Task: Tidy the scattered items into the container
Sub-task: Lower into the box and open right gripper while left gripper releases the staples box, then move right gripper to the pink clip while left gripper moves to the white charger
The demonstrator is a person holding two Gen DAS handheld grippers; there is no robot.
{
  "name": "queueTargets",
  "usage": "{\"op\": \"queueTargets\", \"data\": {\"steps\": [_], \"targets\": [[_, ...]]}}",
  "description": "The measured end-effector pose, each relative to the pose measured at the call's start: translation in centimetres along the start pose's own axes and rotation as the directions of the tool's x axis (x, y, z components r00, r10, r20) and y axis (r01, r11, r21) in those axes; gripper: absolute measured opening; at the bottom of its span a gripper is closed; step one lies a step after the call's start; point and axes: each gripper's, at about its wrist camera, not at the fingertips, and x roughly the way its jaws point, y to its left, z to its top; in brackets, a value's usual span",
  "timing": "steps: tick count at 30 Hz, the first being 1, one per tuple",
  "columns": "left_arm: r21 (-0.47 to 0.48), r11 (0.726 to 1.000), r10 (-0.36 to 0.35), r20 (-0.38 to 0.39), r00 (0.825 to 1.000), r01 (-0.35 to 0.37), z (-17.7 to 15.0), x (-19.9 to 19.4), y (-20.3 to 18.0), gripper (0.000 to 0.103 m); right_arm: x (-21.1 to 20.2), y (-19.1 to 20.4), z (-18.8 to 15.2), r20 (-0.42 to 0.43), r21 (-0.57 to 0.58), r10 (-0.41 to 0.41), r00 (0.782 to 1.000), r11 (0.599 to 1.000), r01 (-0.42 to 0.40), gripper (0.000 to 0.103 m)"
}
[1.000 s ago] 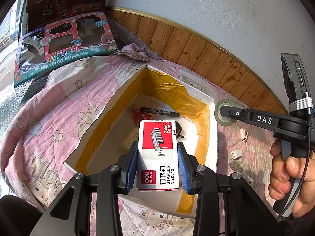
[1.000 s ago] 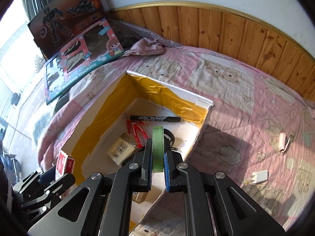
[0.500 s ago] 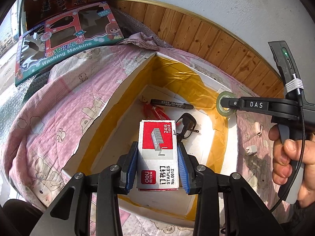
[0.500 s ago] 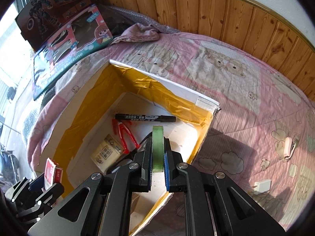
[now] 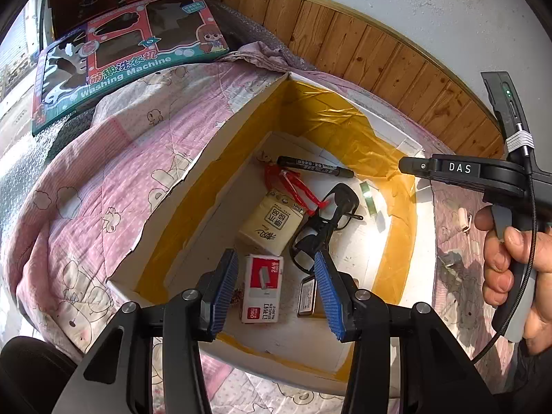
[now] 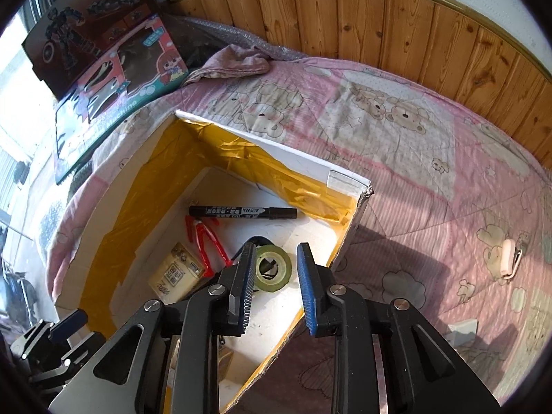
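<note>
Half a second ago both tools were loaded; now both are empty. The left gripper (image 5: 276,288) hangs over the near end of the box (image 5: 238,127), its blue fingers (image 5: 226,288) spread wide with nothing between them. The staples box (image 5: 261,289) it had been pinching now lies flat on the white box floor, at lower centre of the left wrist view, just beside a small tag (image 5: 307,297) and the black glasses (image 5: 322,227).

The right gripper (image 6: 274,284) likewise has its fingers (image 6: 308,289) apart. The green tape roll (image 6: 273,269) it was clamping edge-on now rests on its side on the box floor, seen between the fingers in the right wrist view, near the box's right wall.

Also inside the box are a black marker (image 6: 243,211), a red scissors-like tool (image 6: 205,241) and a tissue pack (image 5: 272,222). A white clip (image 6: 508,258) and a small white piece (image 6: 464,327) lie on the pink quilt (image 6: 396,145), at the right of the frame, outside the box.
</note>
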Motion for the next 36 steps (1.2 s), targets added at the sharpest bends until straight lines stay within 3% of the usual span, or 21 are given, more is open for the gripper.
{"op": "queueTargets", "data": {"steps": [9, 18, 25, 36], "targets": [[0.033, 0.999, 0.027, 0.041, 0.999, -0.029, -1.0, -2.4, -1.8, 0.048, -4.7, 1.8, -4.7, 0.038, -0.020, 0.134, 0.990, 0.991, -0.133, 0.027], [0.105, 0.994, 0.032, 0.092, 0.995, -0.042, -2.3, -5.8, -4.5, 0.048, -8.3, 2.9, -9.5, 0.064, -0.056, 0.183, 0.981, 0.982, -0.180, 0.027], [0.120, 0.992, 0.018, 0.109, 0.994, -0.031, -3.7, -7.4, -5.6, 0.048, -8.6, 2.9, -13.1, 0.044, -0.035, 0.231, 0.972, 0.973, -0.229, 0.027], [0.222, 0.975, -0.052, 0.107, 0.993, 0.027, -6.8, -8.2, -9.3, 0.048, -8.5, -1.7, -18.2, 0.044, 0.104, 0.263, 0.964, 0.958, -0.266, 0.027]]}}
